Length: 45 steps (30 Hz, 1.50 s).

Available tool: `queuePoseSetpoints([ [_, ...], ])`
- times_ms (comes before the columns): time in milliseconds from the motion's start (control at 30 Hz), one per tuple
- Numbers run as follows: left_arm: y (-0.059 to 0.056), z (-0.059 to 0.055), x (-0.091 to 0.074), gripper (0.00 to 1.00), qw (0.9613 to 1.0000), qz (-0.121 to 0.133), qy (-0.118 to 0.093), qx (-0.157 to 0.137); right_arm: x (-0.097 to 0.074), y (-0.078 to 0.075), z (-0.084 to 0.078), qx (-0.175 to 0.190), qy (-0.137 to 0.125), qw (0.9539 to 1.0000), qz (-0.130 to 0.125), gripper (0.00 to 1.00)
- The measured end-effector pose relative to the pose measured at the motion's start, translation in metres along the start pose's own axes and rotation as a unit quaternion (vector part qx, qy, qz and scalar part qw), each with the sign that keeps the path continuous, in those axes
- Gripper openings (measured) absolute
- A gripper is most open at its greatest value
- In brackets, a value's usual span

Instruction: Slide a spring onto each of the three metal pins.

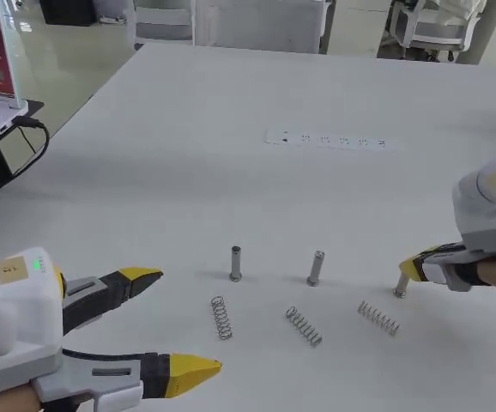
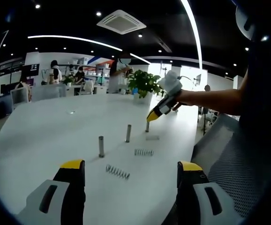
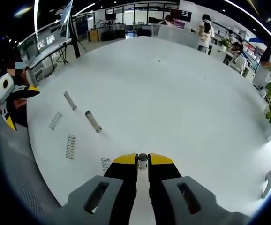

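Three pins (image 1: 235,263), three springs (image 1: 220,317) on white table (image 1: 231,154) | office (image 2: 79,77) | left claw (image 1: 179,322) apart | right claw (image 3: 142,159) clamps end pin (image 1: 400,287)

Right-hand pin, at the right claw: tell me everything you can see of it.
The right-hand pin is a short, silvery metal cylinder standing roughly upright on the white table. The right claw is shut on its upper part, a yellow tip on each side; its round top end shows between them. Its shaft carries no spring. The nearest spring lies flat on the table just in front, apart from it.
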<state>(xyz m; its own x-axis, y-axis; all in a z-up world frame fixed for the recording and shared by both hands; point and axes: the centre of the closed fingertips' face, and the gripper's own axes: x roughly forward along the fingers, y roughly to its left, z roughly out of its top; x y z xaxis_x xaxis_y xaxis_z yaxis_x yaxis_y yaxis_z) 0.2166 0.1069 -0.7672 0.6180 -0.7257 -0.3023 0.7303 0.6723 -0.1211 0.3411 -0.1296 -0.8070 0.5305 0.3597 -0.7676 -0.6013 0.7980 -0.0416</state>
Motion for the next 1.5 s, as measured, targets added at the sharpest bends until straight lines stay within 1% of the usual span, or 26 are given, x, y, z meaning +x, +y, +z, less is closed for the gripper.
queuePoseSetpoints([
  [367,0.000,0.000,0.000,0.77,1.0000,-0.001,0.000,-0.001,0.000,0.000,0.001,-0.008,-0.003,1.0000,0.002,0.06],
  [567,0.001,0.000,0.000,0.77,1.0000,0.001,0.001,-0.001,-0.001,0.001,0.001,-0.011,-0.006,0.9999,0.003,0.07],
  [867,-0.001,0.000,0.000,0.77,1.0000,-0.002,0.003,0.000,-0.001,0.002,-0.003,-0.016,-0.007,0.9998,0.005,0.12],
  [1300,-0.002,0.000,0.001,0.77,1.0000,-0.003,0.004,0.003,-0.009,-0.001,-0.020,-0.008,0.000,1.0000,0.003,0.13],
  [1400,-0.002,0.001,0.001,0.77,1.0000,-0.004,0.003,0.002,-0.011,0.002,-0.025,-0.008,0.004,0.9999,0.008,0.13],
  [1500,-0.003,0.001,0.003,0.77,1.0000,-0.006,0.004,0.003,-0.012,0.009,-0.031,-0.009,0.009,0.9997,0.019,0.13],
])
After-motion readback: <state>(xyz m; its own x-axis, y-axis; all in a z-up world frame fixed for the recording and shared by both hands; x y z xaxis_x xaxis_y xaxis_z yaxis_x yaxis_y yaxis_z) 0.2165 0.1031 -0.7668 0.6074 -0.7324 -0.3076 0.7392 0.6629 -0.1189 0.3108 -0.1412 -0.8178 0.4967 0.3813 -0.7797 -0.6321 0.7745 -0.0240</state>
